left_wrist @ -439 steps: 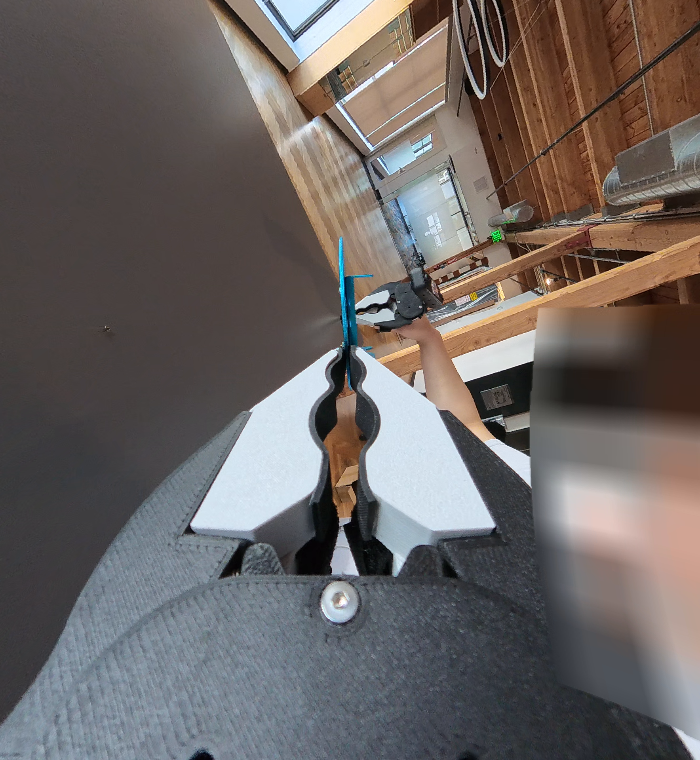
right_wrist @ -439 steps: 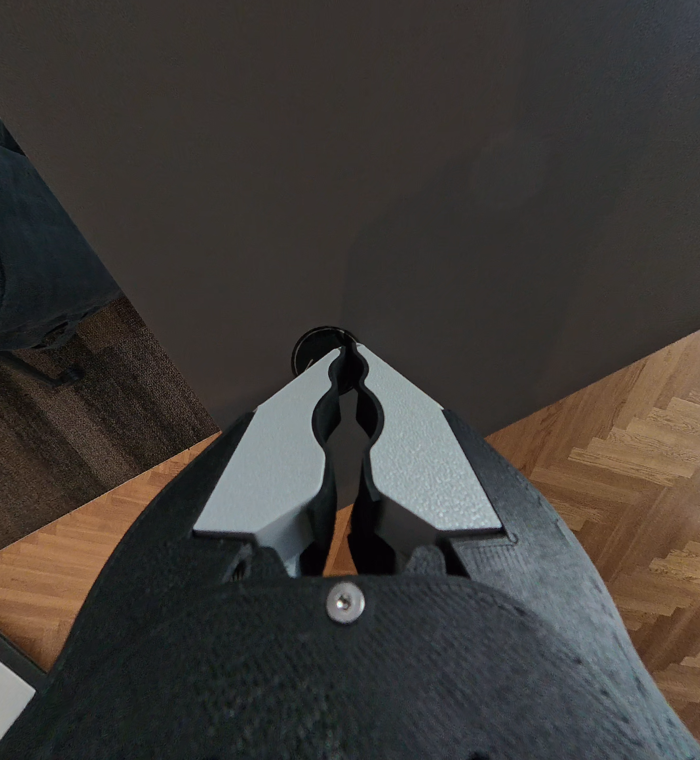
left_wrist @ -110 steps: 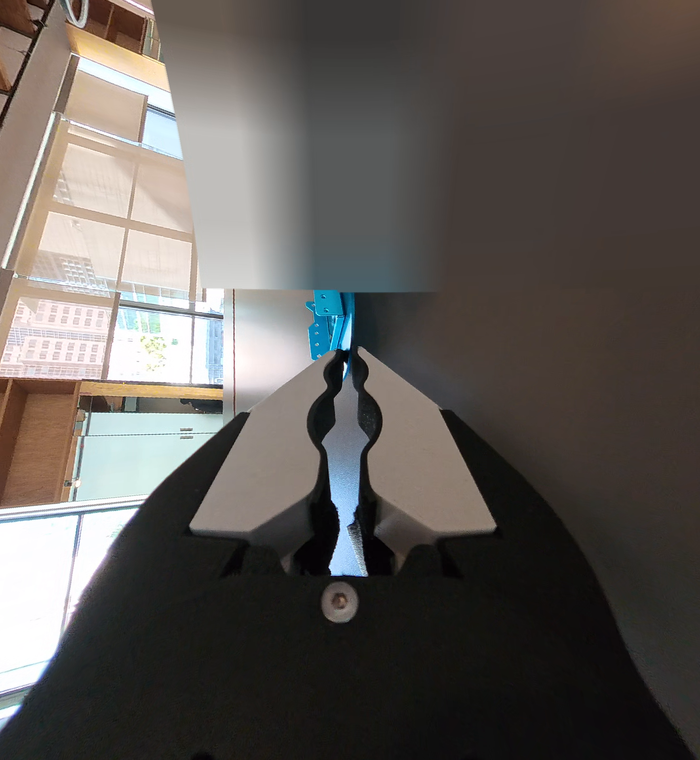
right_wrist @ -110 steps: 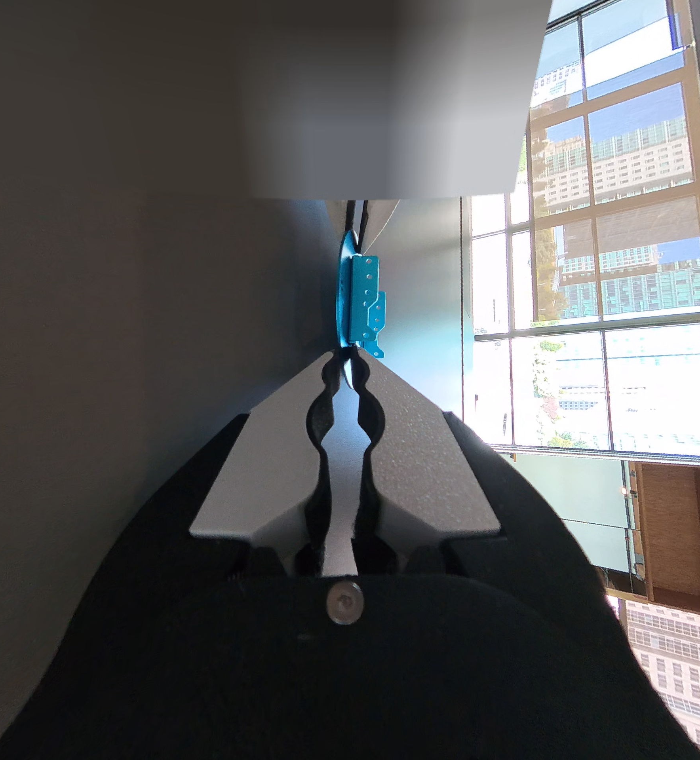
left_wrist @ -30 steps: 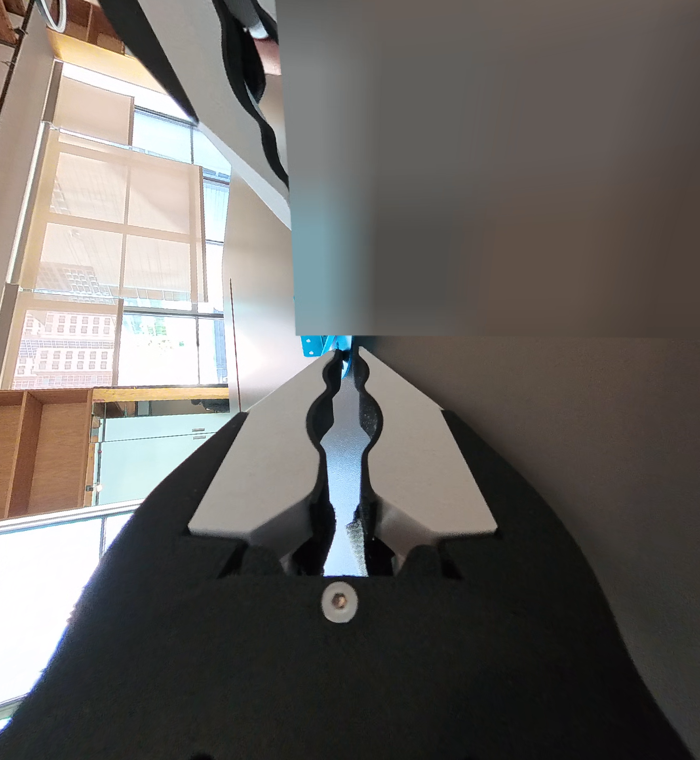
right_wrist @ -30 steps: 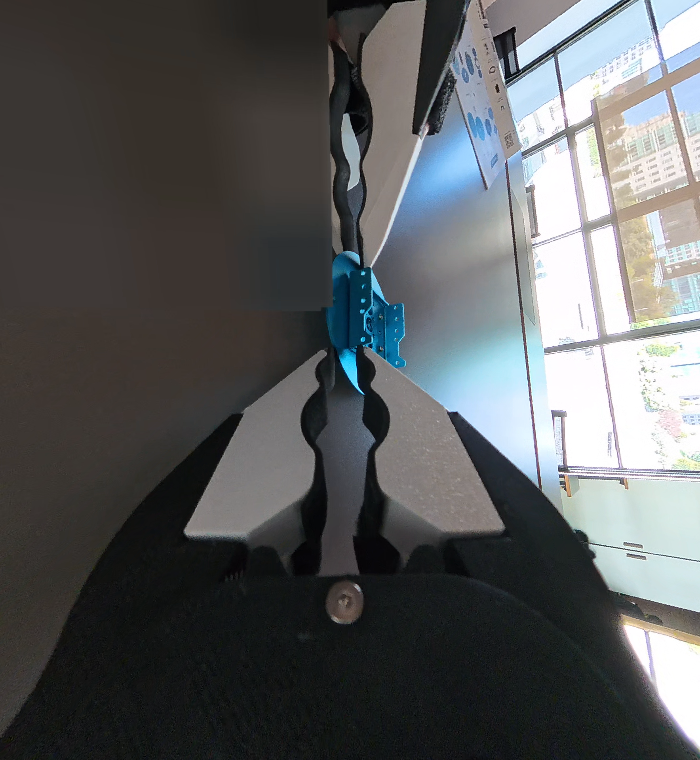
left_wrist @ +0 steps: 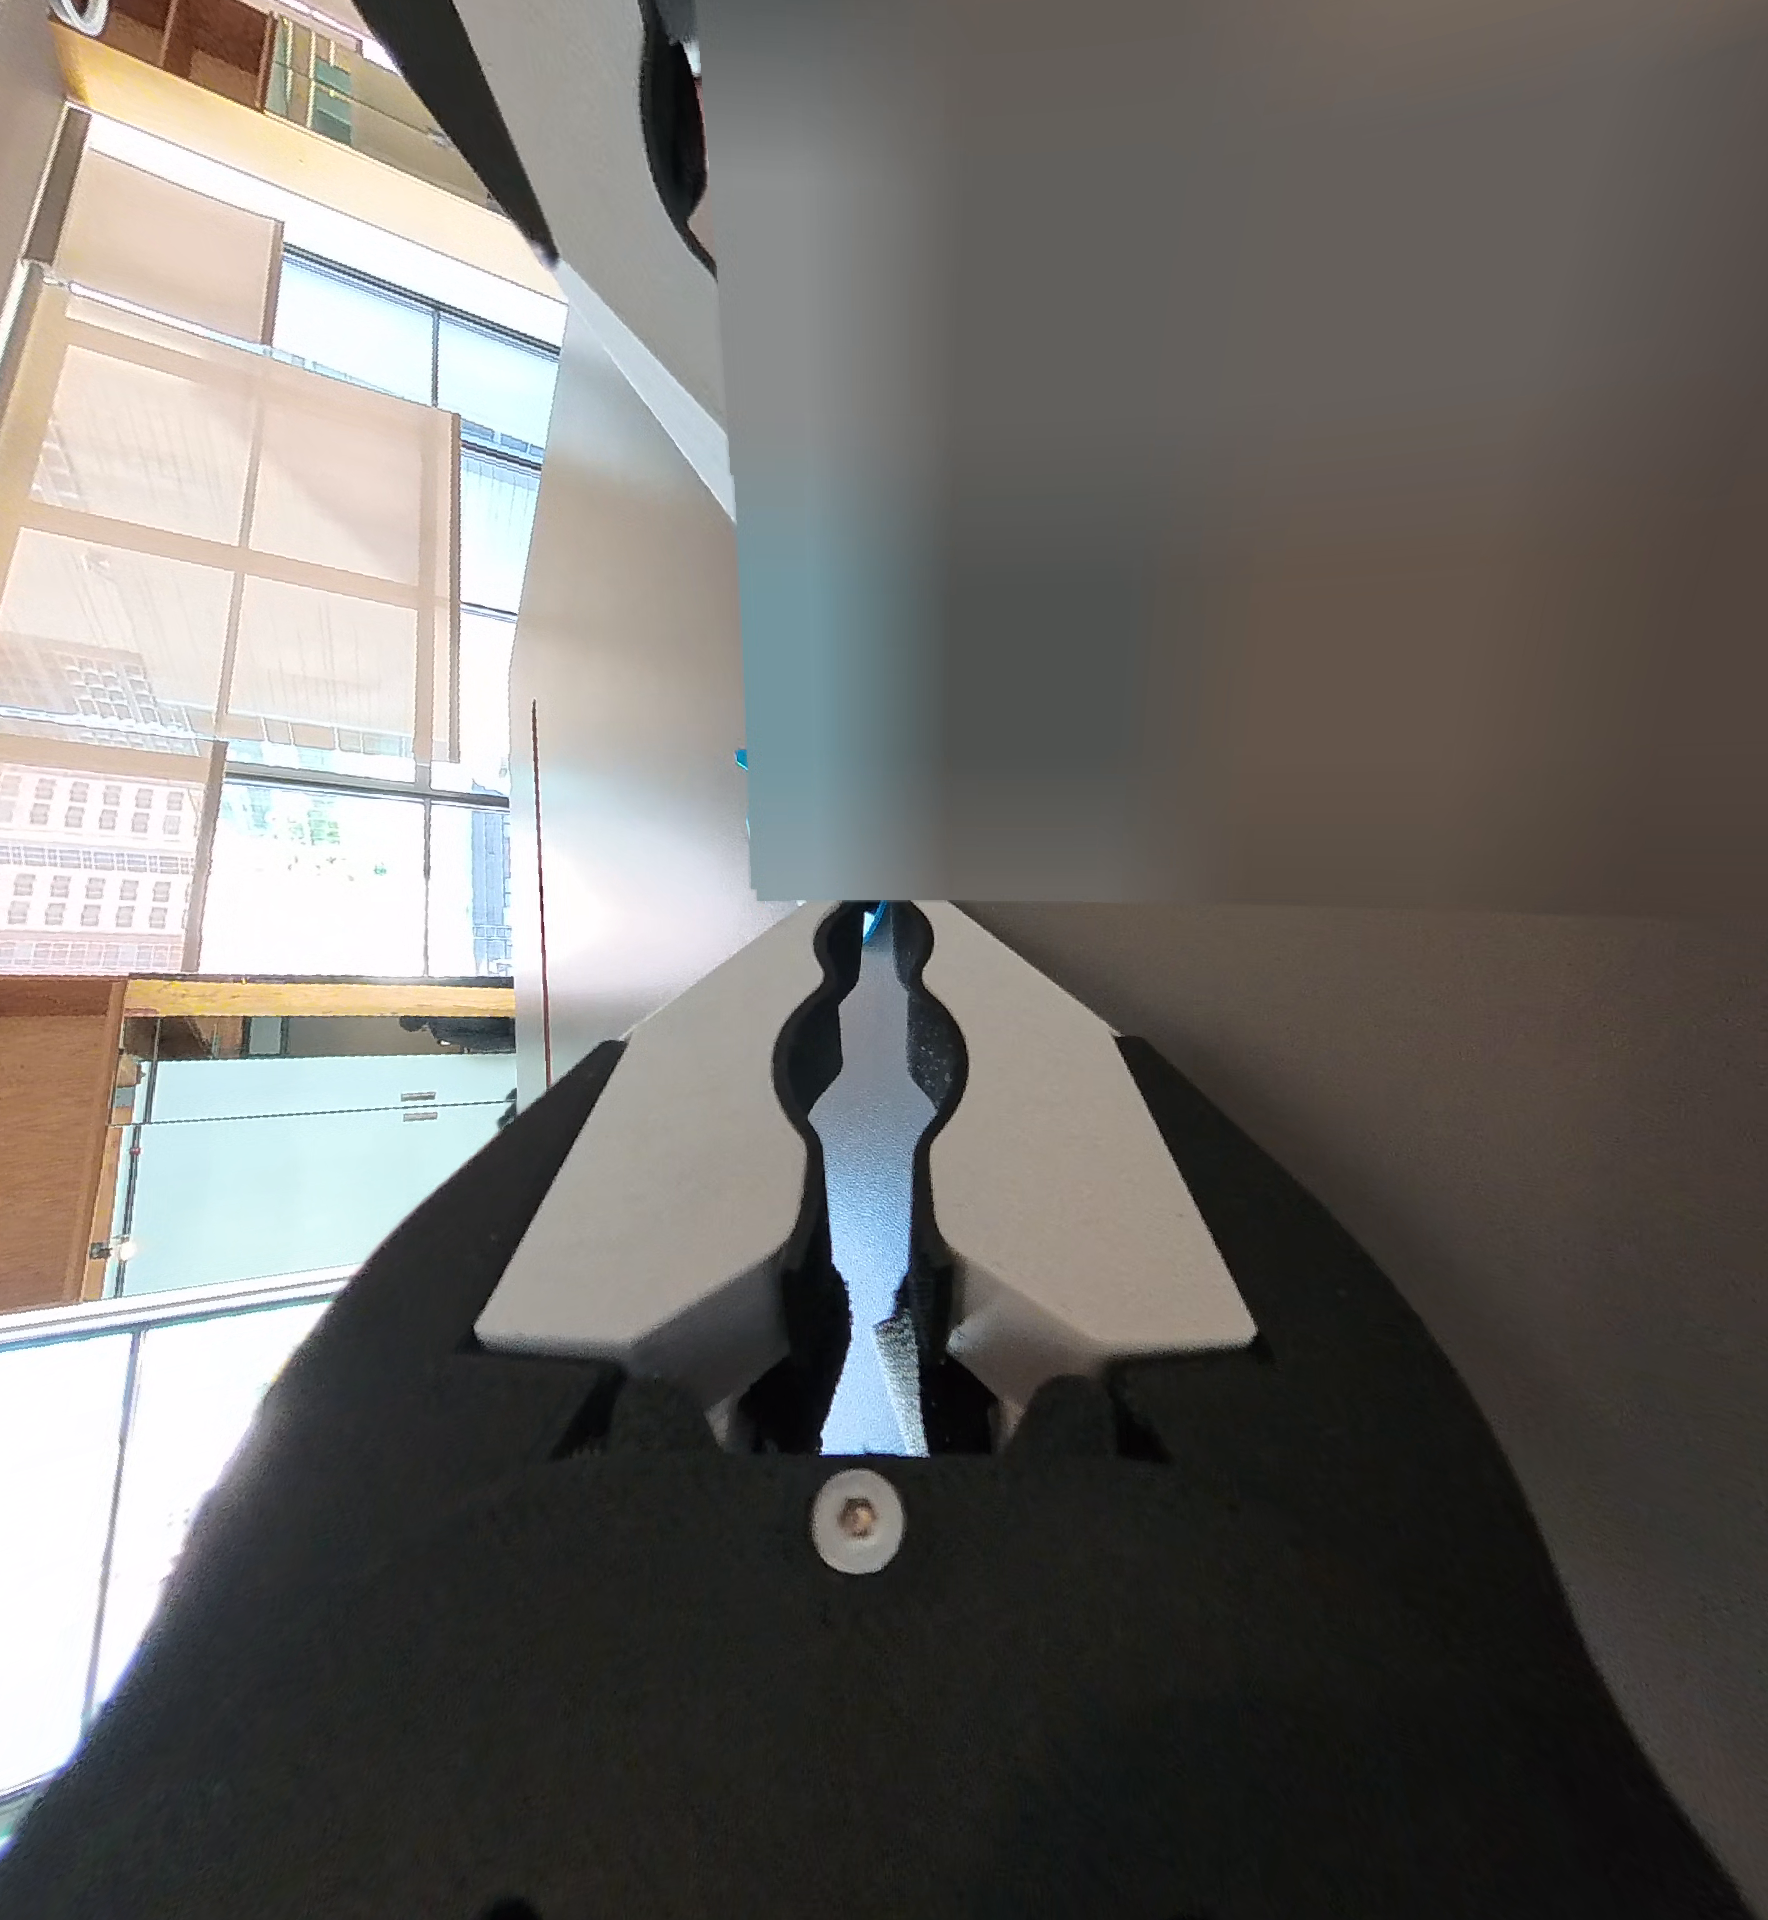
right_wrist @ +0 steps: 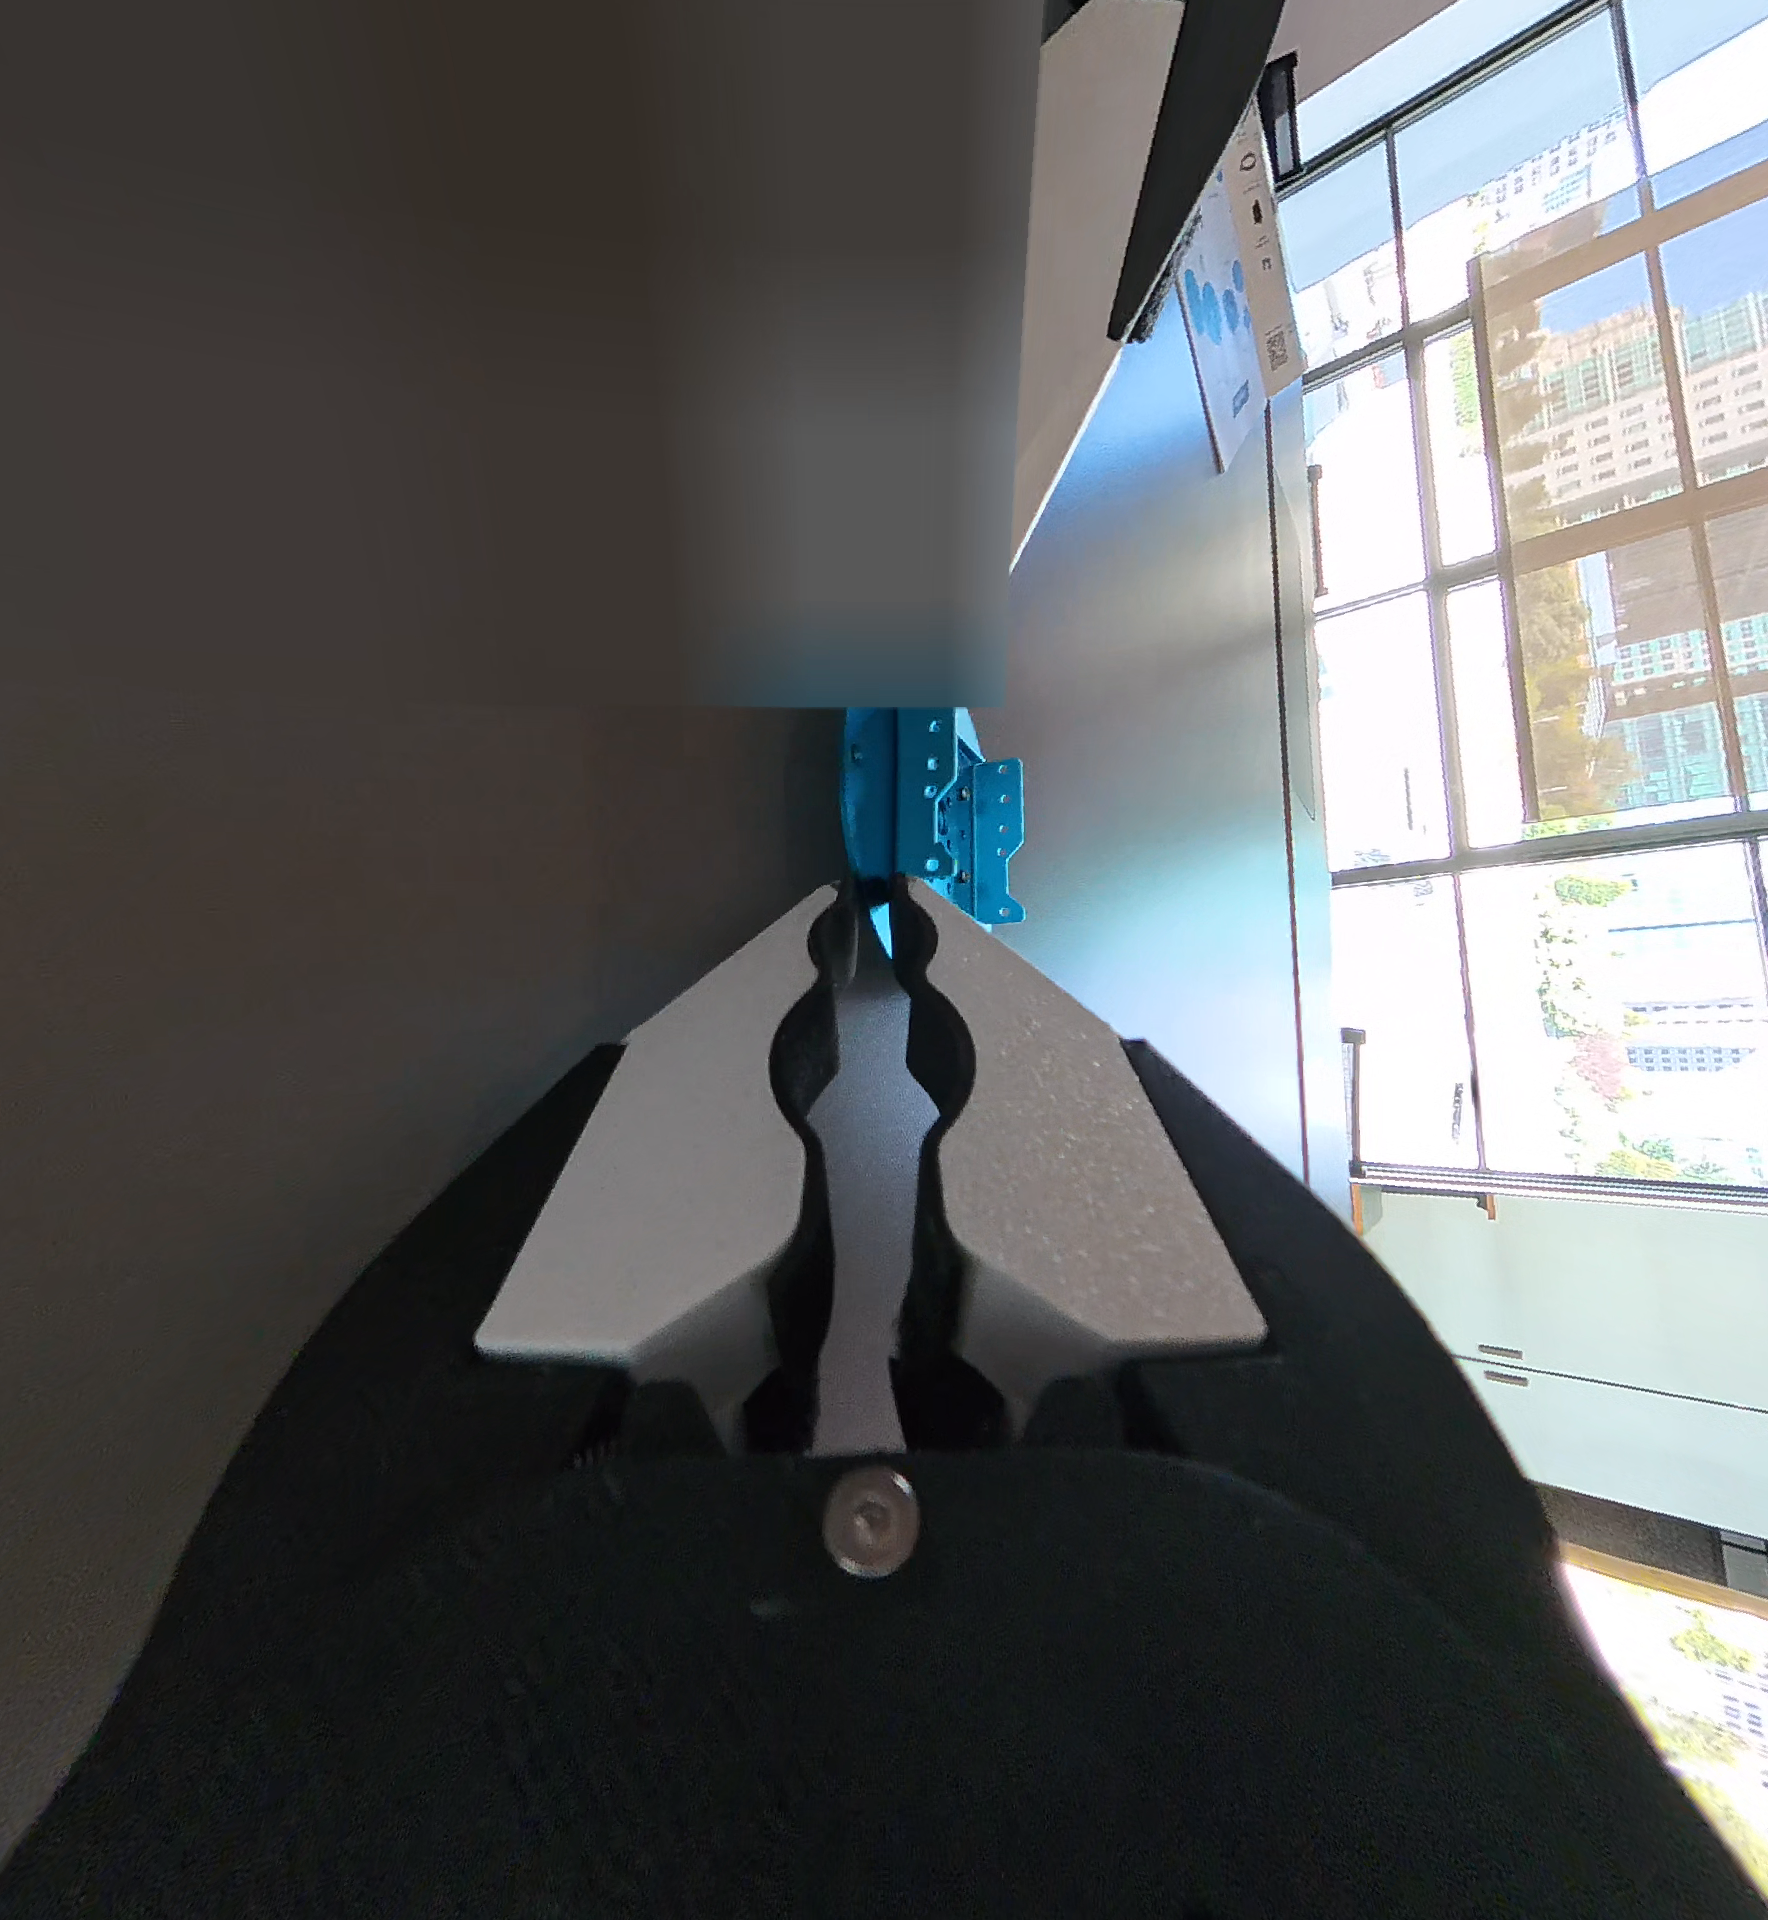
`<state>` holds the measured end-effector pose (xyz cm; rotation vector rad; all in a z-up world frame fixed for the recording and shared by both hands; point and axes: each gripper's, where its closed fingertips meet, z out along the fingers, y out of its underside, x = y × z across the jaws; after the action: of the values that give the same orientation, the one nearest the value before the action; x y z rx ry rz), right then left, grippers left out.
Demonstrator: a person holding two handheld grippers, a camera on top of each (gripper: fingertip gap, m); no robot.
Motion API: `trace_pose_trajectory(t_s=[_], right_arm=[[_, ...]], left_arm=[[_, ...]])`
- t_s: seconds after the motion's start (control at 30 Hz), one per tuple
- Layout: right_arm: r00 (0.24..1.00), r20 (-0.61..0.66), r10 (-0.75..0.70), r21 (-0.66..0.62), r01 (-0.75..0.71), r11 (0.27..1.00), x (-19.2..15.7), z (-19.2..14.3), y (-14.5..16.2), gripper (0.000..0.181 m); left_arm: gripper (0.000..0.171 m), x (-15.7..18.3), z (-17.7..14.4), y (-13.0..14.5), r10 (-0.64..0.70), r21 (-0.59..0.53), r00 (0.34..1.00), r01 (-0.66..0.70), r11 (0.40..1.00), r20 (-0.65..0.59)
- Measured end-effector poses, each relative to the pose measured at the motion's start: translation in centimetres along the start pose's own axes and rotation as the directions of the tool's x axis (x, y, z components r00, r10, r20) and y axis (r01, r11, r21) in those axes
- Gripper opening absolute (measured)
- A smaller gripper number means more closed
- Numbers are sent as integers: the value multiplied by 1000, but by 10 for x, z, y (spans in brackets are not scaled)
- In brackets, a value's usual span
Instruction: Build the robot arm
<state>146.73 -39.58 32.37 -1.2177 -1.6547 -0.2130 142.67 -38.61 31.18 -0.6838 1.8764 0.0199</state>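
A blue metal part with small holes and bent brackets [right_wrist: 947, 821] is seen edge-on, held between both grippers. My right gripper [right_wrist: 869, 888] is shut on its near edge. My left gripper [left_wrist: 875, 912] is shut on the opposite edge, where only a blue sliver [left_wrist: 872, 923] shows between the tips. A blur patch hides most of the part in the left wrist view. Each view shows the other gripper's grey finger beyond the part, in the left wrist view [left_wrist: 631, 260] and in the right wrist view [right_wrist: 1077, 312].
A dark table surface [right_wrist: 236, 935] fills one side of each view, also in the left wrist view [left_wrist: 1482, 1143]. A white sheet with blue shapes [right_wrist: 1233, 301] lies on it farther off. Large windows [right_wrist: 1638, 623] and wooden shelving [left_wrist: 18, 1143] stand beyond. The grippers' ends are close to 5 cm from one another.
Long before, my right gripper pointed down at the table, away from the part; now it grips the part opposite my left. Over the last second both grips held, with only a slight shift.
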Motion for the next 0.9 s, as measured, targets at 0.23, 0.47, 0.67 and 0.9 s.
trace_pose_trajectory(t_s=[0.23, 0.47, 0.67, 0.9], right_arm=[[1000, 11, 4, -13, -4, 1000, -2, 1, 1, 5], [1000, 23, 11, -18, -11, 1000, -5, 2, 1, 5], [999, 26, 20, -17, -20, 1000, -5, 2, 2, 5], [1000, 23, 20, -20, -20, 1000, -5, 2, 2, 5]], left_arm=[[4, 0, -1, 0, 1, -1, 1000, -1, 1000, -1], [3, 1, -1, 0, -11, -2, 1000, 11, 1000, -16], [4, 1, -3, 1, -20, 0, 999, 20, 1000, -25], [5, 2, -6, 2, -21, 0, 999, 21, 1000, -43]])
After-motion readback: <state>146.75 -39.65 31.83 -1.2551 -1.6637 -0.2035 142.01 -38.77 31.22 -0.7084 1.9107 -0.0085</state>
